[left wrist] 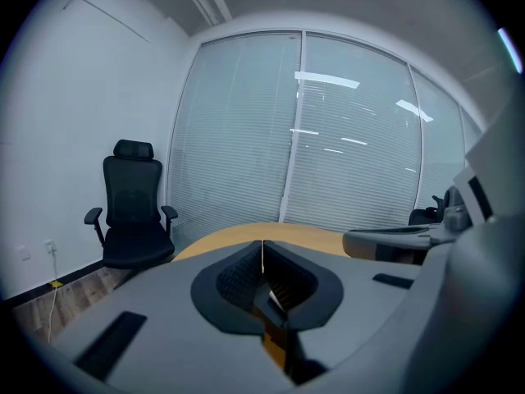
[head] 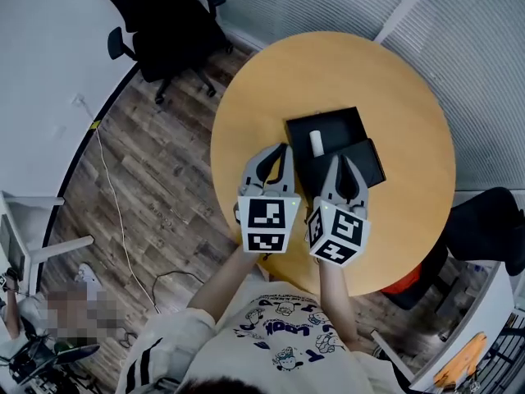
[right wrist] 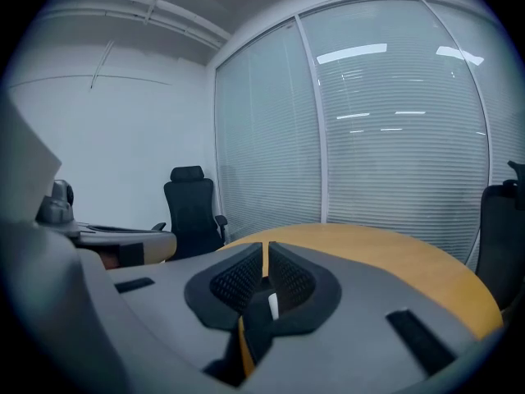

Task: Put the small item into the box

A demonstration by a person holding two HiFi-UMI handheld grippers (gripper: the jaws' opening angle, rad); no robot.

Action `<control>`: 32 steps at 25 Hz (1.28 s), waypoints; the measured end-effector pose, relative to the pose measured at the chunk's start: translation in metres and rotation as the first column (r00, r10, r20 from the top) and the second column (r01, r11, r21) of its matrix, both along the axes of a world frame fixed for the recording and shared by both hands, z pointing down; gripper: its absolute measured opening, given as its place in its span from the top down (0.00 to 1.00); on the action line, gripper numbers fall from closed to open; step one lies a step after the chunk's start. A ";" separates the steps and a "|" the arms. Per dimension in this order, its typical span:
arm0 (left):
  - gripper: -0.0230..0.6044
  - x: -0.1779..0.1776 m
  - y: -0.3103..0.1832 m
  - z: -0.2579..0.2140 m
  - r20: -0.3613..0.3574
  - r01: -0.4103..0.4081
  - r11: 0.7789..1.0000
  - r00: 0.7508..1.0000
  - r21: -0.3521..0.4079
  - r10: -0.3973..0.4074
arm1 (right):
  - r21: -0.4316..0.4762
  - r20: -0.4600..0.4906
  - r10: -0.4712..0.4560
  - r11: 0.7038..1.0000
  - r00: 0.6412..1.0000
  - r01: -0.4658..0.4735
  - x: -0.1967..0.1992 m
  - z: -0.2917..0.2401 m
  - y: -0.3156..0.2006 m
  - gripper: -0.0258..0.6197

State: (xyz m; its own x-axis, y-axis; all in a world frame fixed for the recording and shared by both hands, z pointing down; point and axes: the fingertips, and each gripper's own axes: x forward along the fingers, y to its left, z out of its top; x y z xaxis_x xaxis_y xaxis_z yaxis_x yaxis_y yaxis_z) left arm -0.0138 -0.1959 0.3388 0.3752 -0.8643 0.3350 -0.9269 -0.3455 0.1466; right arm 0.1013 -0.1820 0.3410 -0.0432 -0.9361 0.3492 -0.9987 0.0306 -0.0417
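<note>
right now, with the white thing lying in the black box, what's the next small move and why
Probably open the right hand-held gripper and ease it toward the flat black lid-like panel just ahead. The small white cylinder already lies inside the open black box, and this gripper is shut on nothing, so placing looks done.

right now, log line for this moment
left gripper: shut, empty | right gripper: shut, empty | white item: inside black box

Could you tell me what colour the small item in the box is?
The small item is white, clearest in the head view.
</note>
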 end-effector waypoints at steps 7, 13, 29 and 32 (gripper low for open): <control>0.93 -0.009 0.031 -0.027 0.000 -0.035 0.998 0.999 0.057 0.035 | 0.043 -0.010 0.027 0.999 1.000 -0.026 -0.006 -0.023 0.041 0.89; 0.93 -0.012 0.059 -0.045 -0.015 -0.072 0.993 0.997 0.091 0.074 | 0.074 -0.002 0.043 0.996 0.999 -0.043 -0.019 -0.038 0.071 0.90; 0.93 -0.012 0.109 -0.065 -0.017 -0.164 0.975 0.986 0.147 0.168 | 0.125 0.027 0.061 0.990 0.998 -0.064 -0.034 -0.056 0.118 0.90; 0.93 -0.008 0.112 -0.065 -0.014 -0.177 0.973 0.983 0.145 0.181 | 0.126 0.022 0.060 0.990 0.998 -0.063 -0.036 -0.056 0.120 0.90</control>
State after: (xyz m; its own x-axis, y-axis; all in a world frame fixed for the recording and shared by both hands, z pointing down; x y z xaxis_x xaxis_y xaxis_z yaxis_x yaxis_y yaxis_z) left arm -0.0220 -0.0839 0.2740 0.5354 -0.8204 0.2010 -0.8445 -0.5247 0.1077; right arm 0.0658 -0.0617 0.2847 0.0104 -0.9738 0.2274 -0.9979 -0.0246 -0.0597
